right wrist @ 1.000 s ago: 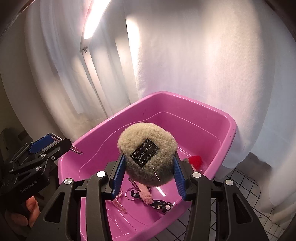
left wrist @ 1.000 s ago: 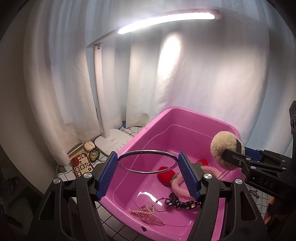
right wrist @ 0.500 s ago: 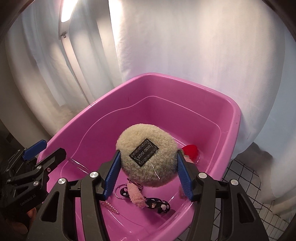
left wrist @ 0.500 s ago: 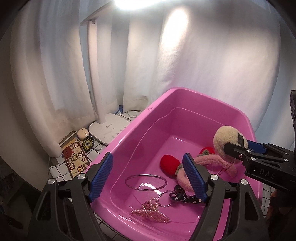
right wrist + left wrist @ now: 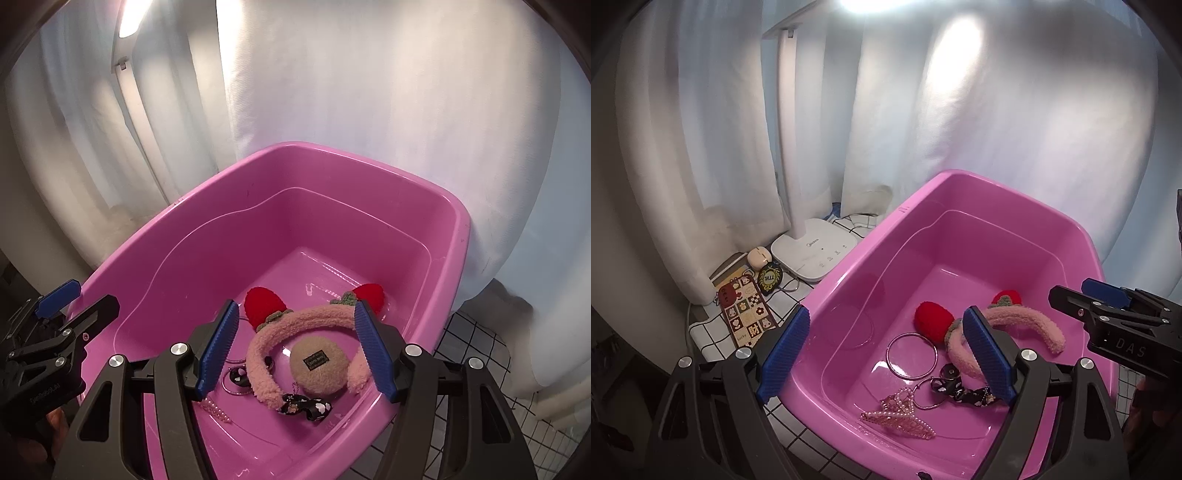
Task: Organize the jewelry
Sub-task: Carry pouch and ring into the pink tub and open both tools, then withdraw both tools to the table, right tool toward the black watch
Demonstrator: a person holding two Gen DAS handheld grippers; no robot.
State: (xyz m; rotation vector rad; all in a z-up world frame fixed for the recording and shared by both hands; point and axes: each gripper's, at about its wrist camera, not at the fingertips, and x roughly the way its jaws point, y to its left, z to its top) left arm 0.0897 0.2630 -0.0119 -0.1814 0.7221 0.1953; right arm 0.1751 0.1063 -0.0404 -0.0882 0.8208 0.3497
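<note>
While both tongs gape empty, bangle and pompom lie below in the tub.

We read "DAS" on the black body of the right gripper. The white lamp base bears a faint brand, seemingly "Midea". The patterned card shows "Lucky". The round pompom's black label is illegible.

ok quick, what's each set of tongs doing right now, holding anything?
Left tongs: open, empty, jaws have just been opening; the silver bangle lies in the pink tub.
Right tongs: open, empty, just been opening; the fuzzy pom-pom lies in the tub.
</note>
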